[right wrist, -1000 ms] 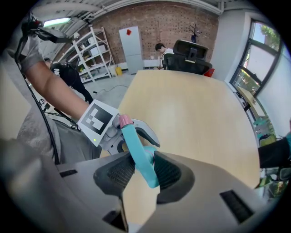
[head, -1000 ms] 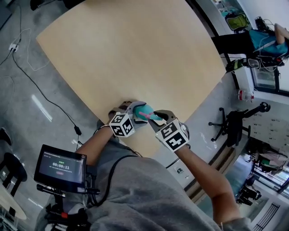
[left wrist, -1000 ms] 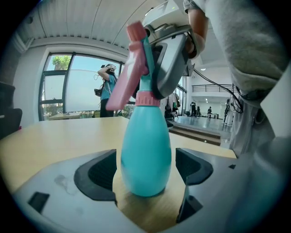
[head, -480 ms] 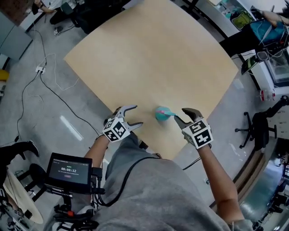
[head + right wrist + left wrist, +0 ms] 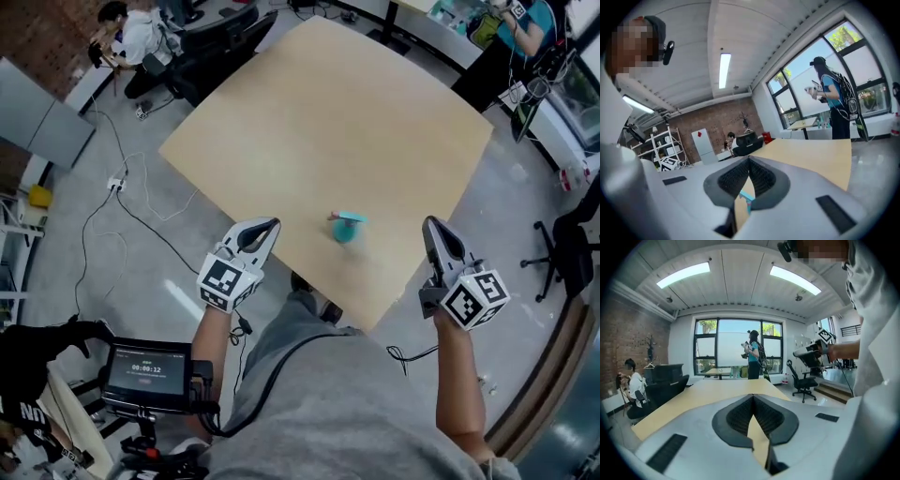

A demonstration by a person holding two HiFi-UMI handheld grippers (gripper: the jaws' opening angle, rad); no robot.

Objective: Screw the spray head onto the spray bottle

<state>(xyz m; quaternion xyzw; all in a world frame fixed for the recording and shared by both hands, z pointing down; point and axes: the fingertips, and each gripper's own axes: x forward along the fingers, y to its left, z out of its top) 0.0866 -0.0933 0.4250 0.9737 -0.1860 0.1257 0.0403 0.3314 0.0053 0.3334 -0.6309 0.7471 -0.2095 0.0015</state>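
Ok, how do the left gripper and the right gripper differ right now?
The left gripper hangs left of the teal spray bottle, tips over the table; the right gripper hangs to its right, mostly beyond the table's edge. The right gripper's view catches the bottle behind its jaws; the left's shows no bottle. Both have just closed, shut on nothing.

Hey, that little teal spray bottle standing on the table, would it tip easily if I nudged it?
Probably yes: the spray bottle seems to stand alone, upright, with its pink head jutting sideways, so it looks top-heavy. It looks like small plastic, likely light and rigid.
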